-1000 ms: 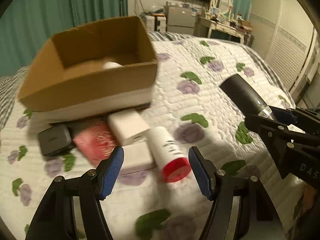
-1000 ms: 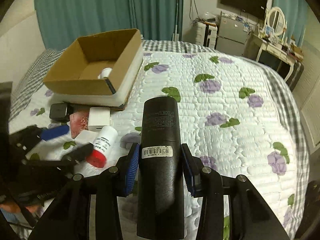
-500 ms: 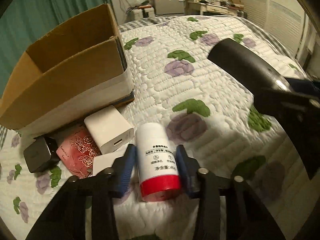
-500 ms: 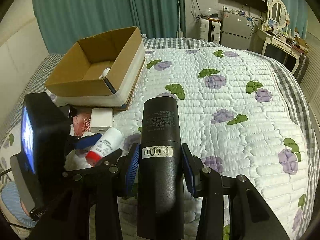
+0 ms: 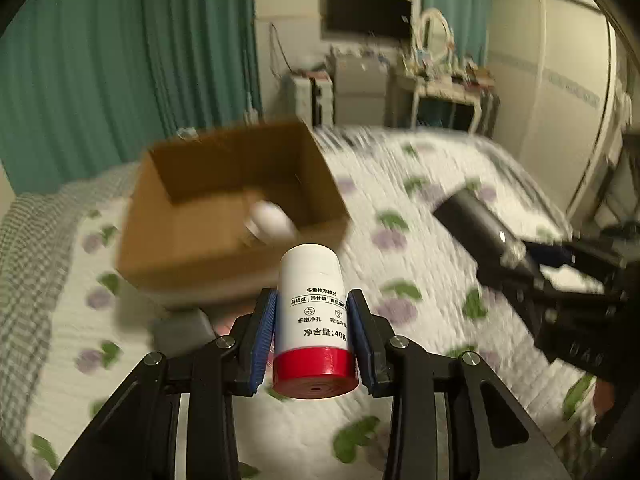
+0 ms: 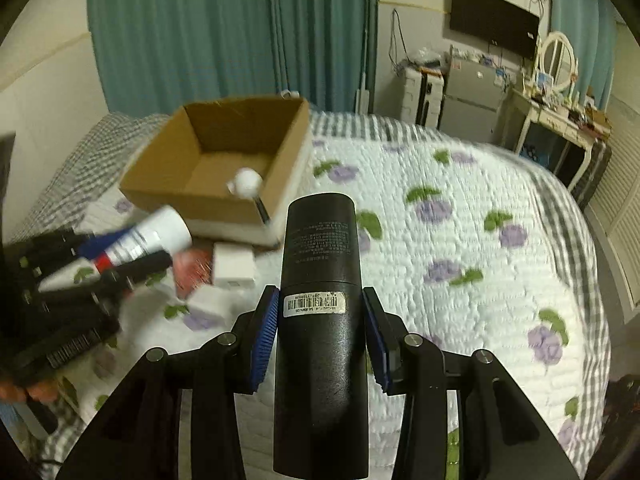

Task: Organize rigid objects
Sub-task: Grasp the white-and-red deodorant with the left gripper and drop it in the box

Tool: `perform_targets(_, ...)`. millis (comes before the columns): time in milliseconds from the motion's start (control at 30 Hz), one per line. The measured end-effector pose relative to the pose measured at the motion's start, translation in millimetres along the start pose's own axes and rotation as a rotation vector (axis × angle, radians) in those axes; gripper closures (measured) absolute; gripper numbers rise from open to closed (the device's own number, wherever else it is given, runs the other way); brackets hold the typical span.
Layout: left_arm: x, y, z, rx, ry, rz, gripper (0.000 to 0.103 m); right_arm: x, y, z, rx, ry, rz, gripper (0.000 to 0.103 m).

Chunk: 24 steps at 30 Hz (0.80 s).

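Observation:
My left gripper is shut on a white bottle with a red cap and holds it in the air in front of the open cardboard box; it also shows in the right wrist view. My right gripper is shut on a tall black cylinder, held above the bed; the cylinder shows at the right of the left wrist view. A small white round object lies inside the box.
The box stands on a quilted floral bedspread. Beside it lie a white adapter, a red patterned packet, another white block and a dark block. Teal curtains and furniture stand behind.
My left gripper closed on the white bottle on the bed, then lifted it up toward the box. My right gripper kept hold of the black cylinder, nearly still.

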<state>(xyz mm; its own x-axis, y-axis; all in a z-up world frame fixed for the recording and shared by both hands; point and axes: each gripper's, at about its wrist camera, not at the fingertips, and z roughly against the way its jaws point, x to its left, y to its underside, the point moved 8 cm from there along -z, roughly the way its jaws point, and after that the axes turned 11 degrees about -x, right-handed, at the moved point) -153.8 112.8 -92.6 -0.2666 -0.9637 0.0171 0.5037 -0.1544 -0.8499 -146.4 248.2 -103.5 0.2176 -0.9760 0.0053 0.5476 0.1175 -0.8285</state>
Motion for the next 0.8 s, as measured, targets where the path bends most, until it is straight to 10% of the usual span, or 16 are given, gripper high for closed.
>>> perform_targets(267, 75, -53, 0, -0.064, -0.092, 0.057, 0.066, 31, -49, -16, -0.051, -0.055, 0.042, 0.062)
perform_targets(800, 118, -29, -104, 0.048, -0.133, 0.056, 0.065, 33, -74, -91, -0.038, -0.090, 0.039, 0.062)
